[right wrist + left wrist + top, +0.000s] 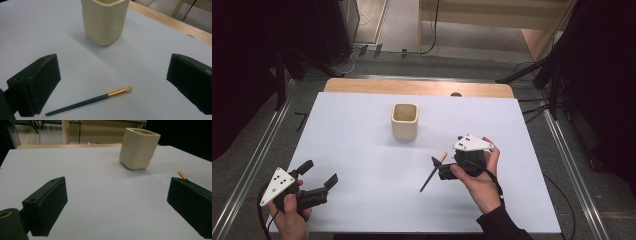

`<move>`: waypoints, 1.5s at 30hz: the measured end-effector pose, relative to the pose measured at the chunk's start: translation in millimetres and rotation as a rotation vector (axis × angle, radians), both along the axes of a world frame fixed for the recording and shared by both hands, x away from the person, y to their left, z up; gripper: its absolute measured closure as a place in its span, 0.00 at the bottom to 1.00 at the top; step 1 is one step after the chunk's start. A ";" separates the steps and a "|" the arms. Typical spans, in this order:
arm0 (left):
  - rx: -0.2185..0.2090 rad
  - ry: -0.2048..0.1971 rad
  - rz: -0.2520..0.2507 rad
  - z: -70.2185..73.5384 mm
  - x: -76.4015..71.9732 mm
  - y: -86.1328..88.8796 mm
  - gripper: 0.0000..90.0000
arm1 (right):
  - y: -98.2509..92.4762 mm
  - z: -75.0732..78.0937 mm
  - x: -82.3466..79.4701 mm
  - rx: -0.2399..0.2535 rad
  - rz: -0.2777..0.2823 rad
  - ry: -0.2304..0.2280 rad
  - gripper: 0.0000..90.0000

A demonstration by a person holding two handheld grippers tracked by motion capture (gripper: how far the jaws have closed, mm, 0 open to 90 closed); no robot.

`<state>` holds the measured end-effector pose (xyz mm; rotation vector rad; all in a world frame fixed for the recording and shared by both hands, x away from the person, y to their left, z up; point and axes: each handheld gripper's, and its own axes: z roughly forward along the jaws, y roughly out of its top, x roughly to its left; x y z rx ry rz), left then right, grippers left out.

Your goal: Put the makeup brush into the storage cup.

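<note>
Makeup brush [92, 100]: slim dark handle, gold ferrule, small pale rounded tip. Lies flat on the white counter [362, 145], long axis diagonal, tip toward the cream cup [405, 121], handle end toward the person. In the high view its middle is hidden by the right gripper [443, 167], which hovers over it, fingers spread wide, holding nothing. Cup: glossy, rounded-square, upright, open-topped, well apart from brush. Left gripper [318, 173] near the counter's front left, fingers wide apart, empty.
</note>
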<state>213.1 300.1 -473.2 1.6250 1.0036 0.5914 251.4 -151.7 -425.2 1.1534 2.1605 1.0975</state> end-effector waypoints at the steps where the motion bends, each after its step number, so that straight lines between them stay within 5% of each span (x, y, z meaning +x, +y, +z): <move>1: -0.001 0.001 0.001 -0.1 0.1 -0.2 0.04 | 2.3 -1.5 2.7 -0.009 0.013 0.027 0.00; 19: -0.001 0.005 -0.004 -0.3 0.4 -0.2 0.04 | 20.6 -16.6 20.1 -0.113 0.041 0.236 0.00; 38: -0.004 0.008 -0.006 -1.0 1.1 -0.2 0.04 | 31.0 -38.8 37.9 -0.150 -0.049 0.414 0.09; 45: -0.003 0.011 -0.004 -1.2 1.2 -0.1 0.04 | 32.7 -44.5 40.7 -0.173 -0.079 0.446 0.15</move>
